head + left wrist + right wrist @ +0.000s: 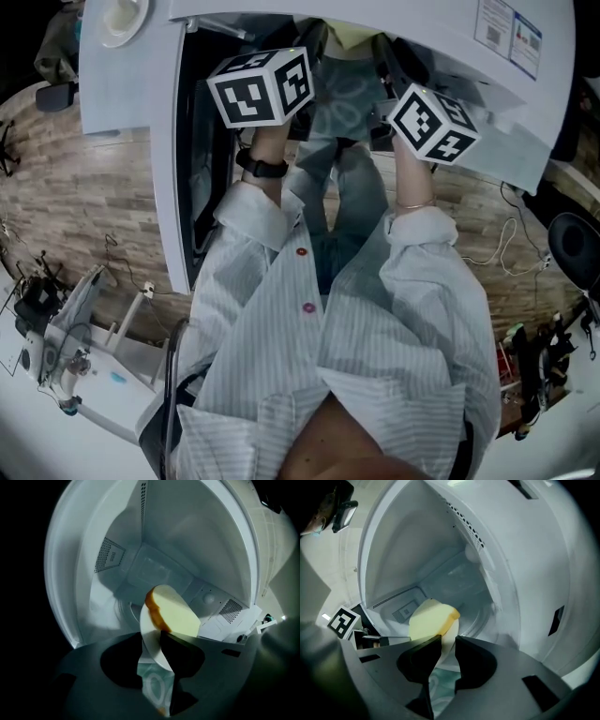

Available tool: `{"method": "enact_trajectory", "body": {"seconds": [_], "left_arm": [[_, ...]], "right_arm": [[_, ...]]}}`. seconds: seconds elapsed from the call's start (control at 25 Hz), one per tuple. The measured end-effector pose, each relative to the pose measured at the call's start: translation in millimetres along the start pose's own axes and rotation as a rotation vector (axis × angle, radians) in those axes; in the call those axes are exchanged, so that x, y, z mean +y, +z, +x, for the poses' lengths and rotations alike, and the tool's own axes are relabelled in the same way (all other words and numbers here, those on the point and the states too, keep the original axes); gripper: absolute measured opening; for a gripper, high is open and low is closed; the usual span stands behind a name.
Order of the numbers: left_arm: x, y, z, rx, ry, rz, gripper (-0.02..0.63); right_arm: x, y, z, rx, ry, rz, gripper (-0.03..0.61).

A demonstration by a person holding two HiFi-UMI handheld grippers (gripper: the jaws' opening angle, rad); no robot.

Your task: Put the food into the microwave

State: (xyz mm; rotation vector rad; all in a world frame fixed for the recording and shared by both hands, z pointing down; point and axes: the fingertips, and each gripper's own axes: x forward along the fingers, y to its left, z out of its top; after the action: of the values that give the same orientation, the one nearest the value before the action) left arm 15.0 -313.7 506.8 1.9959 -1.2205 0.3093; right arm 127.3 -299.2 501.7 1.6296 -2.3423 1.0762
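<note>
With left tongs (151,637) and right tongs (448,638) both clamped on the plate (146,625) inside the microwave (154,536), any slackening or tilt could slide the bread slice (174,613) off

Pale wood-plank floor (84,206) left of and below the white table (112,94). Thin white cables (511,246) strewn over the planks far right of the table. White-framed equipment (75,328) well below the table. Dim at the edges.
</note>
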Motion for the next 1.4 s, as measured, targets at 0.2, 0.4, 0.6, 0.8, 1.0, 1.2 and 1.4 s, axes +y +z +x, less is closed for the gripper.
{"method": "enact_trajectory", "body": {"seconds": [0.2, 0.4, 0.6, 0.8, 1.0, 1.2, 1.4], "left_arm": [[4.7, 2.9, 1.0, 0.004, 0.037, 0.041, 0.127], [8.5, 2.7, 8.3, 0.027, 0.148, 0.208, 0.15], [11.7, 6.7, 6.4, 0.025, 0.164, 0.207, 0.152], [14.8, 10.1, 7.8, 0.024, 0.172, 0.221, 0.153], [14.7, 13.7, 10.5, 0.02, 0.18, 0.261, 0.156], [10.2, 17.0, 15.4, -0.001, 0.205, 0.344, 0.156], [11.5, 18.4, 13.3, -0.017, 0.205, 0.341, 0.156]], "right_arm": [[1.5, 4.1, 4.6, -0.023, -0.018, -0.033, 0.094], [1.1, 7.8, 9.1, -0.041, -0.041, -0.083, 0.097], [1.0, 9.7, 13.5, -0.042, -0.046, -0.107, 0.098], [2.4, 12.0, 17.5, -0.04, -0.066, -0.166, 0.107], [0.2, 11.2, 20.2, -0.028, -0.116, -0.235, 0.121], [-2.0, 12.1, 19.5, -0.039, -0.167, -0.281, 0.127], [-0.3, 11.7, 19.6, -0.04, -0.158, -0.283, 0.127]]}}
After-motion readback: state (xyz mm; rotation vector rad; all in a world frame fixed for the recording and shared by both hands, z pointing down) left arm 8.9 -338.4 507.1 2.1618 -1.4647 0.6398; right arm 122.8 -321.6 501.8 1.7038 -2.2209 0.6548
